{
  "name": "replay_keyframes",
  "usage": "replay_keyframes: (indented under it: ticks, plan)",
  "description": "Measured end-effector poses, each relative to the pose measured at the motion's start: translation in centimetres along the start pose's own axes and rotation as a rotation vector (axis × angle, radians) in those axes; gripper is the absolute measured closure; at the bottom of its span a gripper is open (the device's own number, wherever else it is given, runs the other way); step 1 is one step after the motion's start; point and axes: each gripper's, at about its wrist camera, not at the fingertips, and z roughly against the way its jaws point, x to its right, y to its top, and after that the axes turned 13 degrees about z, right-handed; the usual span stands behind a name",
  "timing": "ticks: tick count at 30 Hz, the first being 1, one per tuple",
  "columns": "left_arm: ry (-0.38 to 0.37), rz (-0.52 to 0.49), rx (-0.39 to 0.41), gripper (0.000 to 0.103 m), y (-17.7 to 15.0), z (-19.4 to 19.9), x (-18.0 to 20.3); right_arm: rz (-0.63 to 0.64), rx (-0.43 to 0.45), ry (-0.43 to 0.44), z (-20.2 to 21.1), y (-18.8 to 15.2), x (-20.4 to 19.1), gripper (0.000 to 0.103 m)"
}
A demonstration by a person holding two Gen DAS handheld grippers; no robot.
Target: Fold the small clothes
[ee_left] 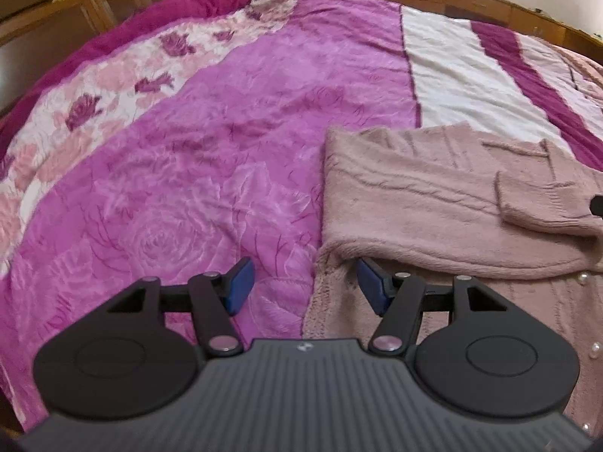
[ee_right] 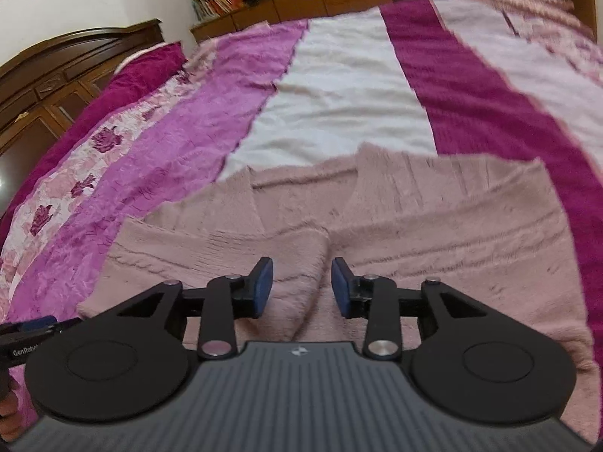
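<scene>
A: Where is the cardigan point(ee_right: 452, 233) now?

B: Lies flat on the blanket point(ee_left: 188, 169) of the bed, on the side near the 2 grippers, well apart from the far edge. Rests partly on the purple band, partly on the white one.

A: And how to expect it in the hand?

B: Fluffy knit, so probably soft, light and limp. No stiffness at all; likely to sag and stretch if lifted at 1 point only. Not slippery, rather clinging to the plush blanket. Not fragile, except maybe the pearl buttons point(ee_left: 595, 350).

A: Where to take hold, then?

B: Best at a folded edge or a corner, pinching both layers together. For example the left border of the folded sleeve point(ee_left: 414, 207), just beside the left gripper point(ee_left: 301, 282).

A: State of the fingers?

B: Left gripper spread wide, grasping nothing, low over the left border of the cardigan. Right gripper point(ee_right: 301, 286) also released, empty, hovering above a raised ridge of the knit.

A: Which way does it point?

B: Long axis of the body seems to run from the near side toward the far edge of the bed. Sleeve lies across it, cuff point(ee_left: 535, 203) toward the right. Cannot tell for sure which end is the collar.
</scene>
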Motion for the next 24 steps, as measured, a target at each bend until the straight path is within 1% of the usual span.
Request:
replay_keyframes:
  ticks: [3, 6, 9, 13, 17, 20, 22, 23, 24]
  plan:
    - [-0.034, 0.023, -0.007, 0.04, 0.6, 0.9, 0.4, 0.068, 0.036, 0.008, 1.2, 0.5, -1.7, 0.055]
    - [-0.087, 0.042, -0.021, 0.04, 1.2, 0.9, 1.0, 0.12, 0.042, 0.056, 1.4, 0.8, -3.8, 0.055]
    - [-0.084, 0.016, -0.014, 0.04, 1.4, 0.4, 2.2, 0.174, 0.033, 0.099, 1.0, 0.8, -5.8, 0.054]
    - [-0.079, -0.011, -0.014, 0.04, 1.4, -0.7, 3.1, 0.253, 0.012, 0.064, -0.3, 0.3, -8.1, 0.054]
    - [-0.075, -0.021, -0.03, 0.04, 1.3, -2.0, 3.3, 0.263, -0.021, 0.063, -2.1, -0.3, -8.9, 0.054]
    - [-0.063, -0.017, -0.05, 0.04, 1.0, -3.1, 3.2, 0.28, -0.048, 0.033, -3.6, -0.8, -9.3, 0.054]
    - [-0.057, -0.015, -0.061, 0.039, 0.9, -3.7, 3.2, 0.285, -0.041, 0.008, -4.3, -1.1, -9.3, 0.054]
    - [-0.057, -0.014, -0.064, 0.039, 0.8, -3.8, 3.1, 0.28, -0.032, -0.003, -4.4, -1.2, -9.2, 0.055]
    - [-0.057, -0.013, -0.066, 0.039, 0.8, -4.0, 3.1, 0.275, -0.028, -0.011, -4.6, -1.2, -9.1, 0.061]
